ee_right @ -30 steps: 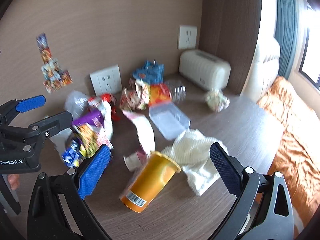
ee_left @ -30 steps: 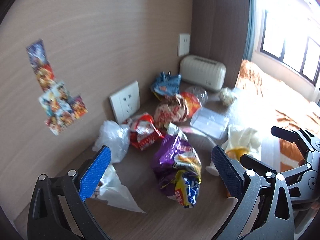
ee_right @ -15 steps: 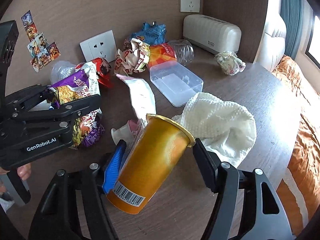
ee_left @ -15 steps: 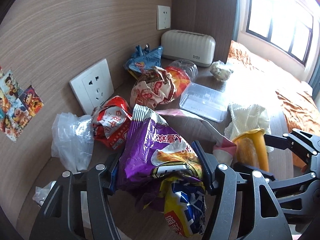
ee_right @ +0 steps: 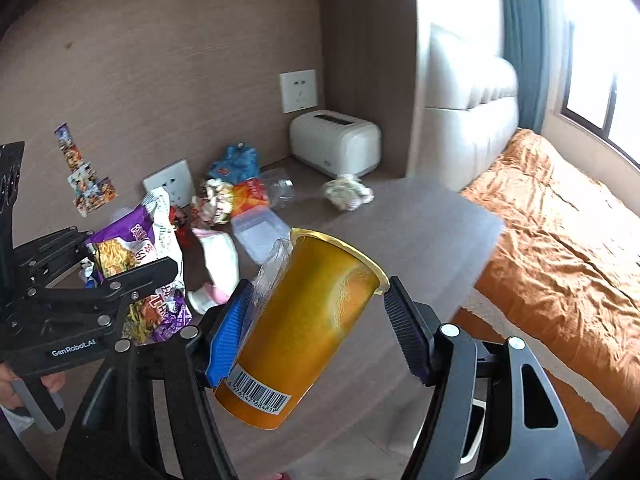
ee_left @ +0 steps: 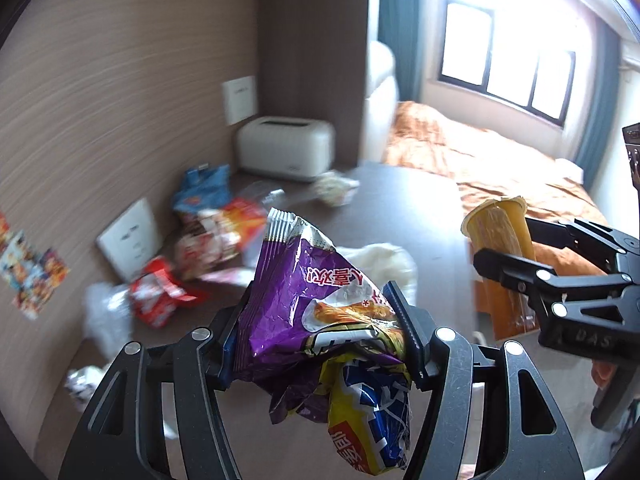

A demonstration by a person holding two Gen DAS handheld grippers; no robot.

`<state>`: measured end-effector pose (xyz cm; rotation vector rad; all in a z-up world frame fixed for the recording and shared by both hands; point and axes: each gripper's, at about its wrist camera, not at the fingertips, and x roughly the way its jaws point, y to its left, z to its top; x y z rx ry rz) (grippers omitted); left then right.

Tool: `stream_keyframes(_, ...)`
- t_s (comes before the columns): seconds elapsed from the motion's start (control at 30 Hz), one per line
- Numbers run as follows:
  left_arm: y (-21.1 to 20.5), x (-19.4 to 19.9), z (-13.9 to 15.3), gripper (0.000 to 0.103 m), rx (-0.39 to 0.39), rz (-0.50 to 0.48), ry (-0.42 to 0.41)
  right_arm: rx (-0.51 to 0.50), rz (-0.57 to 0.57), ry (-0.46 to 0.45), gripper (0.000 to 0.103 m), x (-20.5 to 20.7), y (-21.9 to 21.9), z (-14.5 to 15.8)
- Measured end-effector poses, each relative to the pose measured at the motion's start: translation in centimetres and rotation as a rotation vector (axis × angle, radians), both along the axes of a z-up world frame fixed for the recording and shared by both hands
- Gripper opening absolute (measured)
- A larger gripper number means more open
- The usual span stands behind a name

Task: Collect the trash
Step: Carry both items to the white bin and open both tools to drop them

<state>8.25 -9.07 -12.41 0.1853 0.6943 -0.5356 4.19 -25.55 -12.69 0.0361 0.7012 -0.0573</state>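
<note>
Carrying stage: left hand-held gripper (ee_left: 320, 328) clamping purple snack bag (ee_left: 316, 304), right hand-held gripper (ee_right: 316, 332) clamping orange cup (ee_right: 304, 320), both lifted off surface (ee_right: 400, 220). Needing a bin next, none showing.

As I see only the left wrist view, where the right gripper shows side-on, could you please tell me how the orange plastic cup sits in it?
Observer: The orange plastic cup sits tilted in the right gripper, rim up and to the right, barcoded base toward the camera.
Operator: Is anything caught in there with it?
Observer: Yes, a crumpled clear plastic film lies between the blue finger pad and the cup's side.
Operator: What lies behind the bag I am holding?
Observer: A clear rectangular plastic container rests on the brown table, beyond the crinkled purple snack bag clamped in the left gripper.
</note>
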Motion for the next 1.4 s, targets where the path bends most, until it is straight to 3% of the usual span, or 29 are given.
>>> stream_keyframes(0.23, -11.3, -2.6, -1.7, 0.061, -0.012, -0.246, 0.012, -0.033, -0.211, 0.041, 0.068, -5.7, -10.2, -0.8)
stream_keyframes(0.47, -24.0, -5.0, -6.9, 0.061, 0.011, -0.383, 0.081, -0.013, -0.243, 0.122, 0.068, -8.0, -20.0, -5.4)
stream_keyframes(0.57, -29.0, -5.1, -11.5, 0.061, 0.020, -0.413, 0.148, -0.005, -0.246, 0.166, 0.068, -7.3, -23.5, -9.6)
stream_keyframes(0.77, -36.1, -3.3, -24.5, 0.061, 0.058, -0.439, 0.282, 0.103, -0.244, 0.250, 0.068, -5.2, -30.1, -20.4)
stream_keyframes(1.03, -41.4, -2.5, -39.3, 0.062, 0.091, -0.499, 0.351, 0.153, -0.227, 0.318, 0.068, -3.9, -35.1, -35.1)
stream_keyframes(1.1, -41.8, -2.4, -42.3, 0.067, 0.101, -0.508, 0.363, 0.175, -0.214, 0.345, 0.068, -4.0, -35.8, -38.6)
stream_keyframes(1.13, -42.0, -2.3, -43.6, 0.085, 0.109, -0.508, 0.376, 0.181, -0.207, 0.361, 0.076, -3.9, -36.0, -39.9)
stream_keyframes(1.17, -42.1, -2.2, -44.9, 0.098, 0.118, -0.506, 0.385, 0.196, -0.197, 0.376, 0.100, -3.9, -36.3, -41.4)
stream_keyframes(1.2, -42.1, -2.0, -46.4, 0.098, 0.127, -0.500, 0.394, 0.201, -0.200, 0.375, 0.098, -4.0, -36.6, -42.4)
stream_keyframes(1.3, -41.9, -2.2, -47.7, 0.098, 0.175, -0.489, 0.418, 0.205, -0.210, 0.416, 0.098, -4.3, -37.0, -44.2)
stream_keyframes(1.4, -41.5, -2.2, -46.8, 0.098, 0.182, -0.481, 0.415, 0.194, -0.214, 0.420, 0.098, -4.7, -36.9, -43.6)
